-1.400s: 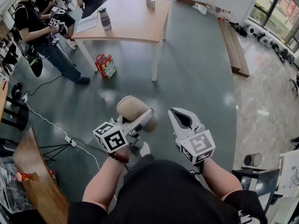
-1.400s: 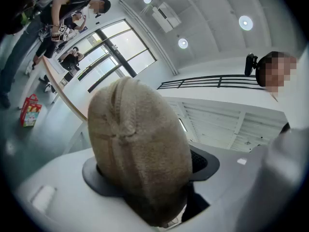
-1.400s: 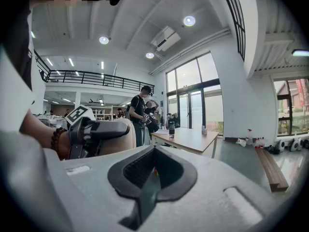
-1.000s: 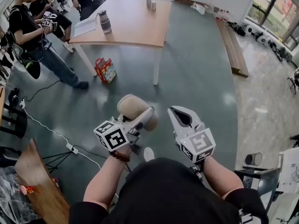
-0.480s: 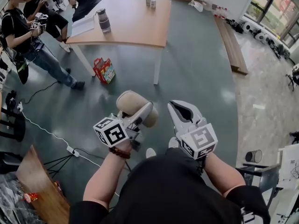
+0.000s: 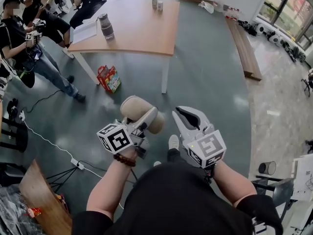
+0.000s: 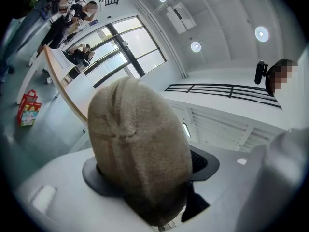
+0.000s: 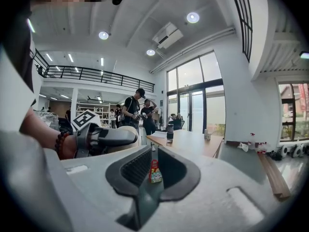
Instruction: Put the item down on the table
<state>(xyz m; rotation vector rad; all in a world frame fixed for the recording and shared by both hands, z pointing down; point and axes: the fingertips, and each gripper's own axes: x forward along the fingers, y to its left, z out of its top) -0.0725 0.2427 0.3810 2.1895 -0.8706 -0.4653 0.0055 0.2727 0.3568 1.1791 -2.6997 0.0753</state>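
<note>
A beige knitted, rounded item (image 6: 136,110) sits between the jaws of my left gripper (image 6: 146,120), which is shut on it and carries it over the grey floor. In the left gripper view the item (image 7: 140,144) fills the gap between the dark pads and bulges above them. My right gripper (image 6: 177,114) is beside it on the right and holds nothing. Its jaws are opening: a narrow slit shows between the pads (image 8: 130,170) in the right gripper view. The wooden table (image 6: 142,31) stands some way ahead.
On the table are a grey tumbler (image 6: 104,26), papers (image 6: 85,32) and two small cups (image 6: 157,3). A red bag (image 6: 108,78) sits on the floor by a table leg. People (image 6: 24,38) stand at the left. A low bench (image 6: 242,40) runs along the right.
The view has crept forward toward the table with both grippers held out in front. The right gripper's jaws have parted a little. The left gripper still grips the beige item.
</note>
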